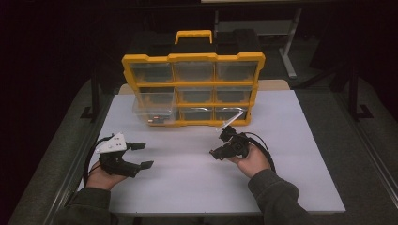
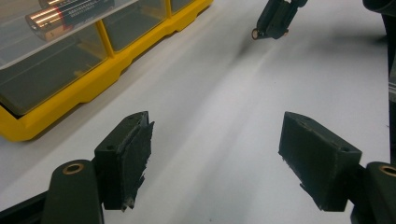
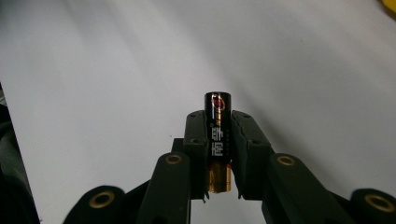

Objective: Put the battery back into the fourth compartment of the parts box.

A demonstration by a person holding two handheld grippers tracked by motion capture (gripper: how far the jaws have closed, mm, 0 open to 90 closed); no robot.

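Right gripper (image 3: pixel 218 154): the jaws are clamping a battery (image 3: pixel 218 140) between their pads. The battery is black with a copper-coloured end, and it is lying lengthwise along the jaws, its black end sticking out past the tips and its copper end sitting back between them. In the high view this gripper (image 1: pixel 224 142) is being held in the person's right hand (image 1: pixel 251 161) above the right middle of the tabletop (image 1: pixel 187 173), just in front of the organiser's lower right corner.

Left gripper (image 2: pixel 215 154): the jaws are standing wide apart with nothing between the pads and only bare white tabletop under the gap. In the high view it (image 1: pixel 141 154) is being held in the left hand (image 1: pixel 101 178) near the left front of the tabletop, well apart from the right gripper, with its grey plate on top.

Organiser (image 1: pixel 192 89): a yellow parts case with a carry handle and three rows of clear drawers is standing upright at the back of the tabletop. One clear drawer (image 1: pixel 152 110) at the left side is sitting pulled out toward the person. In the left gripper view more batteries (image 2: pixel 70 11) are lying inside a clear drawer of the yellow case.
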